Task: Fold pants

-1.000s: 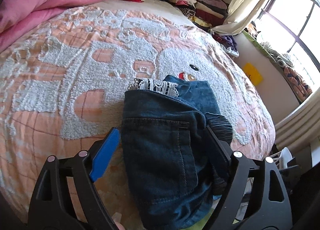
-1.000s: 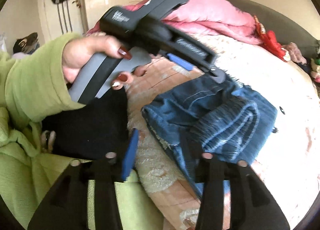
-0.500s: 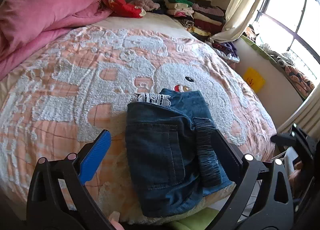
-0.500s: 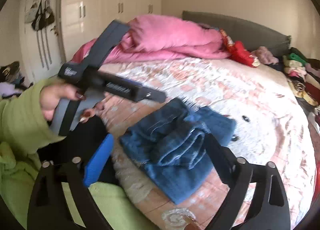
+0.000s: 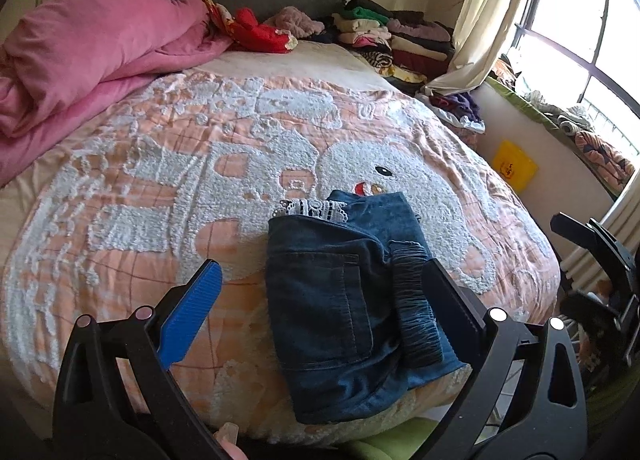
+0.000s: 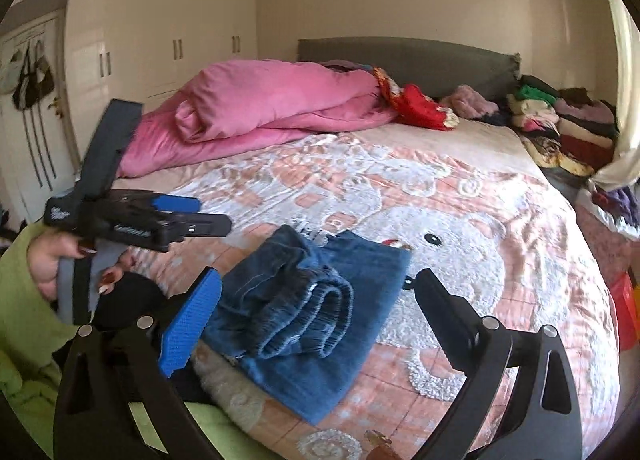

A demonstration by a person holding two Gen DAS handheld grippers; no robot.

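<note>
The dark blue denim pants point(image 5: 352, 300) lie folded into a compact bundle near the front edge of the bed, with white lace trim at the far end; they also show in the right wrist view point(image 6: 316, 312). My left gripper point(image 5: 320, 292) is open and empty, raised above and just short of the bundle. My right gripper point(image 6: 316, 292) is open and empty, held back above the bed edge. The left gripper also appears in the right wrist view point(image 6: 188, 216), held in a hand, to the left of the pants and apart from them.
The bed has a peach and white cartoon blanket point(image 5: 168, 164). A pink duvet point(image 5: 88, 56) is heaped at the head, left. Stacks of folded clothes point(image 5: 392, 40) sit at the far right corner. A window and curtain point(image 5: 492, 8) stand to the right.
Both grippers have pulled up and back from the folded pants, which now lie free on the bed. The pants have not moved.
</note>
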